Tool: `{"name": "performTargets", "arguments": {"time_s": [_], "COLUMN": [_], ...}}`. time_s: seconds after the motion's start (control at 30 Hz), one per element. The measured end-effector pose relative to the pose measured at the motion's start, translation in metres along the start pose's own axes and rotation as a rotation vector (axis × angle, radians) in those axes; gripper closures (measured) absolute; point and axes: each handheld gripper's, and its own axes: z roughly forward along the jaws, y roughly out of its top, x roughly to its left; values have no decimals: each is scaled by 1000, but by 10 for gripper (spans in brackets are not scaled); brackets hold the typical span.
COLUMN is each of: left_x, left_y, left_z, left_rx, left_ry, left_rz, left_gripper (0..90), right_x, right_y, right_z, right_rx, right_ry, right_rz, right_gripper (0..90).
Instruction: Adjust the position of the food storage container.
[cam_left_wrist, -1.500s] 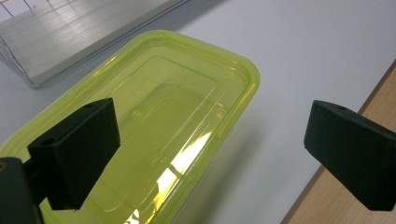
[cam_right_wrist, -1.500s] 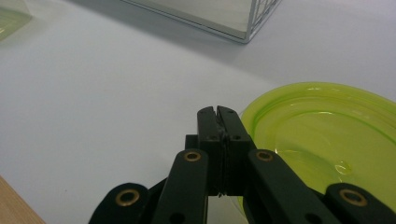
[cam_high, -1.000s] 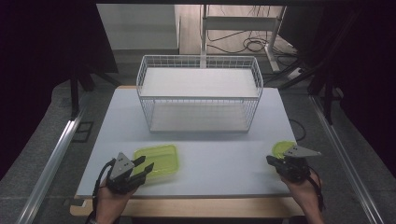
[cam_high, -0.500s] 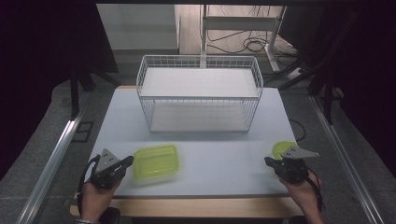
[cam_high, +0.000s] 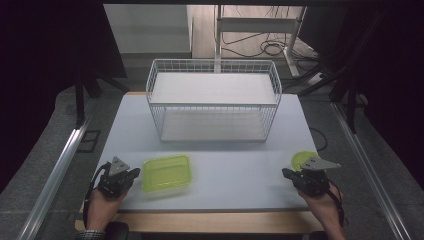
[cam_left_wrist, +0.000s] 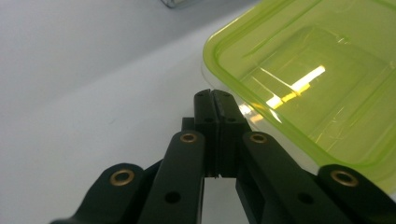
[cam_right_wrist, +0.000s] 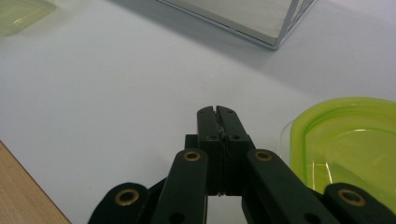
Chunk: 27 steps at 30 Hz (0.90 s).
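A rectangular lime-green container (cam_high: 166, 173) lies on the white table near its front edge, left of centre. My left gripper (cam_high: 134, 173) rests just left of it, jaws shut with nothing between them. In the left gripper view the shut tips (cam_left_wrist: 212, 94) sit beside the container's rim (cam_left_wrist: 224, 74), and I cannot tell whether they touch it. A round lime-green container (cam_high: 301, 158) lies at the front right. My right gripper (cam_high: 286, 173) is beside it, jaws shut and empty; its tips (cam_right_wrist: 217, 111) point past the round container (cam_right_wrist: 348, 137) on their right.
A white wire basket (cam_high: 212, 107) stands at the back middle of the table, its near corner (cam_right_wrist: 275, 44) visible in the right gripper view. The table's wooden front edge (cam_high: 210, 222) runs below both hands. Metal rails flank the table on both sides.
My left gripper has drawn back to the left, off the rectangular container's left edge, and its jaws have closed. The right gripper has stayed where it was.
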Motion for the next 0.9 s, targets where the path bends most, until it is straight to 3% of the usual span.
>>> {"name": "performTargets", "arguments": {"time_s": [0.3, 0.9], "left_x": [-3, -41], "left_y": [3, 20], "left_z": [6, 15], "left_rx": [-6, -15], "left_ry": [-17, -56], "left_rz": [-6, 98], "left_gripper": [898, 898], "right_x": [4, 13], "right_y": [2, 5], "right_z": [2, 8], "right_rx": [-10, -6], "right_ry": [6, 35], "right_rz": [-9, -19], "right_gripper": [874, 864]}}
